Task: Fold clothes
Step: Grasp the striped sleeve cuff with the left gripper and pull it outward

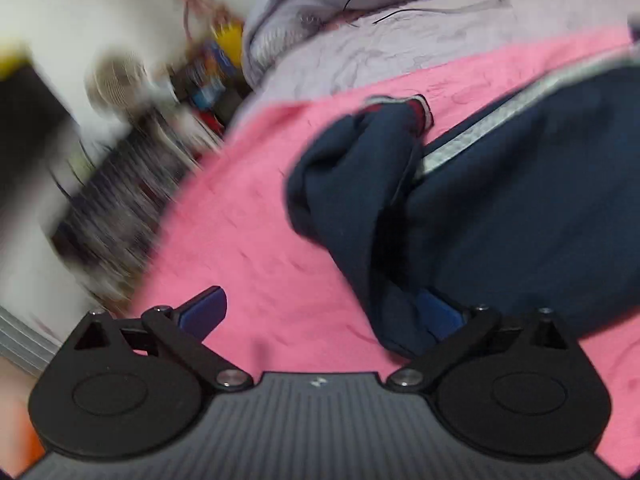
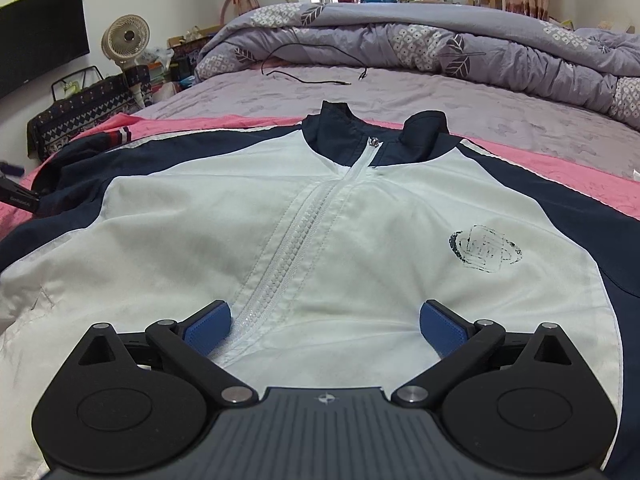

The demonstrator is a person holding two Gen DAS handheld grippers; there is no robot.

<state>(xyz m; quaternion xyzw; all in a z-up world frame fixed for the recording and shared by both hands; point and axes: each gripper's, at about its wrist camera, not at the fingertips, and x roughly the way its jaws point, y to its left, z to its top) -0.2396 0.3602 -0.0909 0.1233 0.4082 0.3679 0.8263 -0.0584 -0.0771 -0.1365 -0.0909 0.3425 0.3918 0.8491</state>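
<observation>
A white and navy zip-up jacket (image 2: pixel 360 216) lies front up and zipped on a pink sheet (image 2: pixel 560 172), collar toward the far side. My right gripper (image 2: pixel 325 322) hovers open over the lower white front, the zipper (image 2: pixel 296 248) running between its blue pads. In the blurred left wrist view, the jacket's navy sleeve (image 1: pixel 360 184) lies bunched on the pink sheet (image 1: pixel 240 240), its striped cuff (image 1: pixel 420 110) at the far end. My left gripper (image 1: pixel 320 314) is open beside the sleeve; its right fingertip (image 1: pixel 438 316) sits against the sleeve's near fold, with only pink sheet between the pads.
The bed's lilac sheet (image 2: pixel 400 92) carries a thin black cable (image 2: pixel 312 76) and a rolled purple duvet (image 2: pixel 440 36) behind the jacket. Left of the bed stand a small fan (image 2: pixel 126 40), a patterned bag (image 2: pixel 88 112) and a dark screen (image 2: pixel 40 32).
</observation>
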